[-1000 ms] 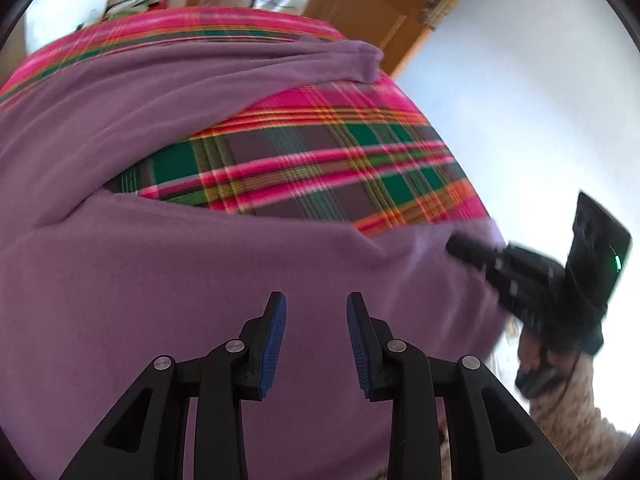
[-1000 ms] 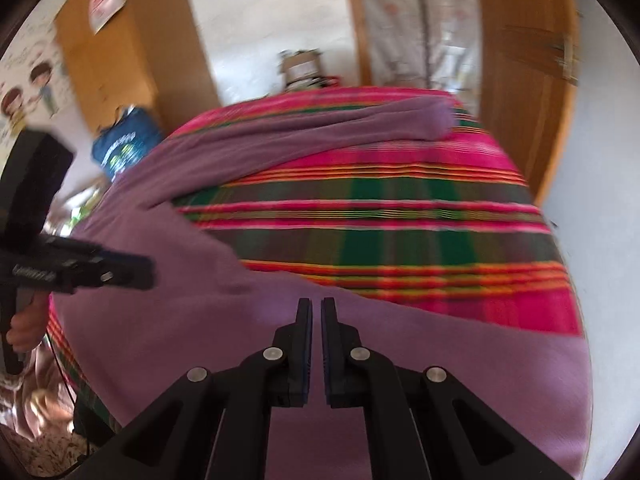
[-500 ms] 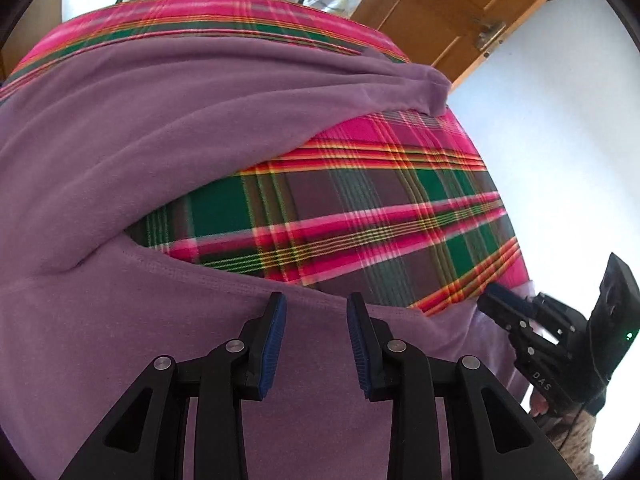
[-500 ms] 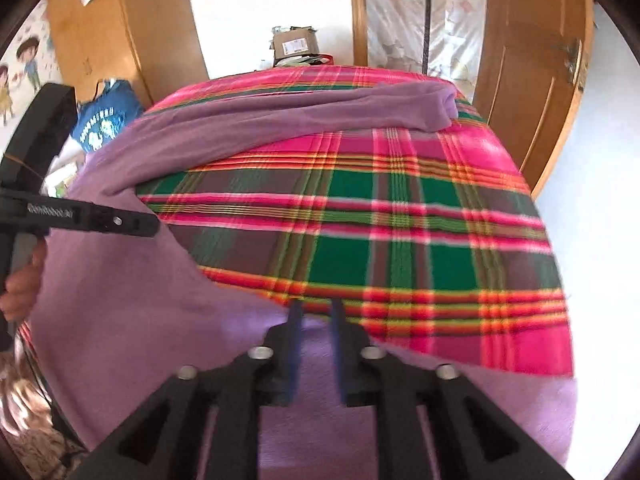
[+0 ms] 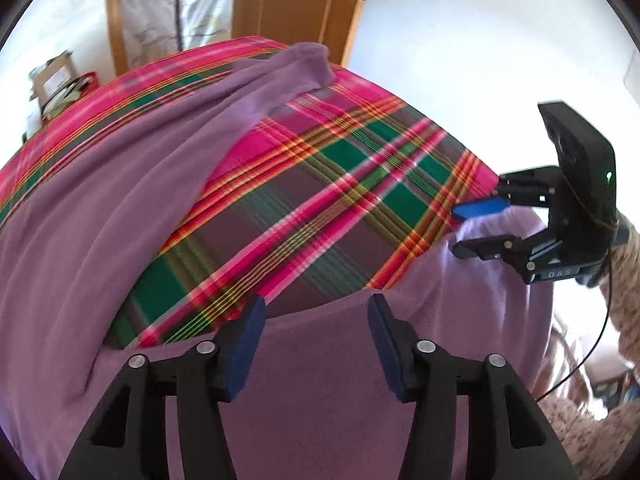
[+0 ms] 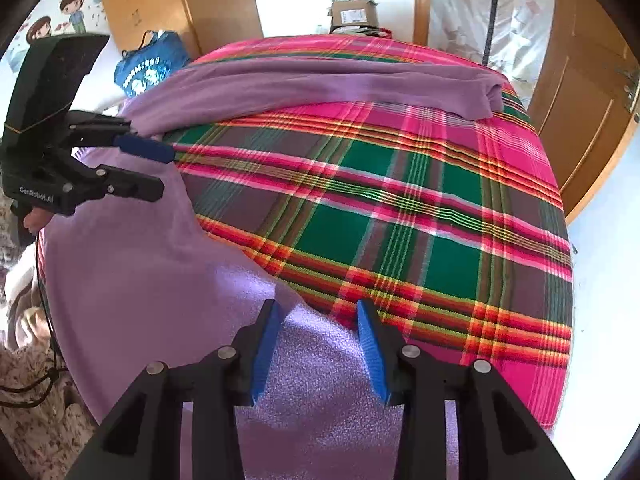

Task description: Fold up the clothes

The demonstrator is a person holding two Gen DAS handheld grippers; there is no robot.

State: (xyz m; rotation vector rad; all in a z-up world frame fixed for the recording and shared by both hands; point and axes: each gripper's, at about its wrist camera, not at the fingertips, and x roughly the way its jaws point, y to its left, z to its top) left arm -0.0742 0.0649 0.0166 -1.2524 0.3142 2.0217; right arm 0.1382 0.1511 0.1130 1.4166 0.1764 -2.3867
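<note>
A purple long-sleeved garment (image 5: pixel 320 392) lies over the near edge of a plaid blanket (image 5: pixel 320 208), and one sleeve (image 6: pixel 320 84) stretches to the far side. My left gripper (image 5: pixel 316 312) hovers over the garment's hem with its jaws opening; no cloth is pinched between the pads. My right gripper (image 6: pixel 318 312) hangs over the garment's corner (image 6: pixel 312 380), jaws also opening with nothing pressed between them. Each gripper shows in the other's view: the right gripper (image 5: pixel 456 230) at the blanket's right edge, the left gripper (image 6: pixel 166 174) at the left, both with fingers apart.
The plaid blanket (image 6: pixel 400 220) covers a bed-like surface. A wooden door (image 6: pixel 592 80) stands at the right, a cardboard box (image 6: pixel 354 14) behind the far edge, and a blue bag (image 6: pixel 148 68) at the far left. White floor (image 5: pixel 460 60) borders the right side.
The right gripper went from shut to open and the left one widened. Both slid sideways along the garment's near edge, and the left view rolled.
</note>
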